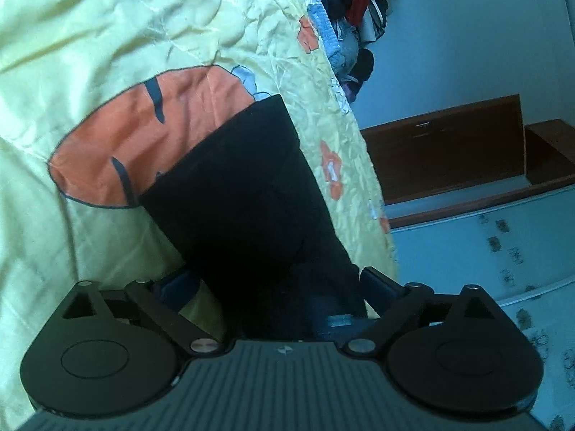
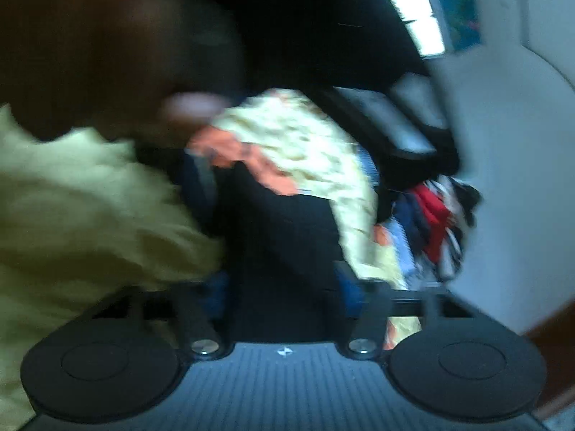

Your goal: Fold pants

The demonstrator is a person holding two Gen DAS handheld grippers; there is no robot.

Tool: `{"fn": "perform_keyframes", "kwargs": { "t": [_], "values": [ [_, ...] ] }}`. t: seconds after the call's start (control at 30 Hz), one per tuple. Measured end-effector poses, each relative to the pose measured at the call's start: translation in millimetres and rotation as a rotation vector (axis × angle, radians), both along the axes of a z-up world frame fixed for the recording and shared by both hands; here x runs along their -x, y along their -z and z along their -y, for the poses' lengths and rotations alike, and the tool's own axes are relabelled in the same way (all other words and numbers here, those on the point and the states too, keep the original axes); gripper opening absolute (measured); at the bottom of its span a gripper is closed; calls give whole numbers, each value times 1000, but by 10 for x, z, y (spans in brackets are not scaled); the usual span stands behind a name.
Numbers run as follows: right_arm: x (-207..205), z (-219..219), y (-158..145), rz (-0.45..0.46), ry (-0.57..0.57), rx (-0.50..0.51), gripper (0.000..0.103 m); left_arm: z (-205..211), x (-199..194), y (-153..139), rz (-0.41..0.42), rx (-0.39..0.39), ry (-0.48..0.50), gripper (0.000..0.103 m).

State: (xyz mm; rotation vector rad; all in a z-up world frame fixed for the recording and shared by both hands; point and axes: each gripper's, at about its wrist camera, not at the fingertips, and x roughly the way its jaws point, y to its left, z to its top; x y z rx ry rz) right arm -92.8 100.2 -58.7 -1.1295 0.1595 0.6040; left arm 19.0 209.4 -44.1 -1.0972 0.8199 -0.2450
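Note:
Black pants (image 1: pixel 244 186) lie in a long strip on a pale yellow bedspread (image 1: pixel 90 36) that has a big orange patch (image 1: pixel 151 133). My left gripper (image 1: pixel 276 283) sits at the near end of the strip with dark cloth between its fingers, which stand fairly wide apart. The right wrist view is blurred by motion. There the black pants (image 2: pixel 284 237) run up from between the fingers of my right gripper (image 2: pixel 284 280), which seems closed on the cloth. The yellow bedspread (image 2: pixel 72 197) lies to the left.
A heap of mixed clothes (image 1: pixel 352 10) lies at the far end of the bed, also seen in the right wrist view (image 2: pixel 431 222). A dark wooden bed frame (image 1: pixel 449 151) and a pale wall (image 1: pixel 467 36) stand to the right. A person in dark clothing (image 2: pixel 305 28) is in the right wrist view.

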Motion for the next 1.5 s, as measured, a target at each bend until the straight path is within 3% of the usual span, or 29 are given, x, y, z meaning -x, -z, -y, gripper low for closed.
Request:
{"fn": "perform_keyframes", "kwargs": {
  "t": [0.03, 0.17, 0.37, 0.4, 0.47, 0.5, 0.53, 0.6, 0.67, 0.77, 0.83, 0.9, 0.97, 1.03, 1.1, 1.33, 1.5],
  "values": [
    [-4, -19, 37, -6, -10, 14, 26, -10, -4, 6, 2, 10, -3, 96],
    [-98, -31, 6, -47, -1, -34, 16, -50, -74, 28, 16, 51, -4, 97],
    [-474, 363, -517, -339, 99, -454, 13, 32, -293, 17, 33, 57, -21, 97],
    [-510, 424, -564, -362, 108, -490, 13, 57, -357, 21, 40, 53, -22, 91],
    [-575, 505, -618, -417, 117, -536, 14, 89, -453, 46, 29, 44, -25, 69],
    [-615, 538, -634, -462, 111, -543, 14, 103, -504, 69, 7, 33, -25, 46],
    [-630, 573, -657, -533, 86, -539, 14, 111, -535, 89, -24, 10, -32, 31],
    [-595, 727, -745, -636, -3, -570, 14, 111, -541, 132, -42, -11, -38, 20],
    [-638, 931, -860, -685, -22, -648, 14, 110, -496, 128, -19, -27, -45, 17],
    [-977, 1198, -881, -673, 161, -760, 14, 248, -406, -7, 39, -162, -61, 16],
    [-1209, 1191, -716, -637, 329, -706, 14, 437, -316, -192, 113, -330, -57, 15],
    [-1331, 1158, -553, -661, 370, -692, 14, 643, -187, -400, 202, -467, -45, 15],
    [-1361, 1159, -514, -718, 347, -761, 14, 819, -70, -593, 281, -545, -21, 14],
    [-1311, 1306, -582, -744, 303, -870, 14, 980, 27, -741, 337, -592, -3, 14],
    [-1250, 1393, -636, -725, 292, -914, 14, 1166, 102, -890, 396, -637, 23, 14],
    [-1008, 2032, -847, -680, 287, -1125, 14, 1888, 172, -1174, 529, -670, 143, 14],
    [-860, 2582, -835, -634, 354, -1162, 14, 2548, 140, -1143, 573, -686, 267, 15]
  ]
}}
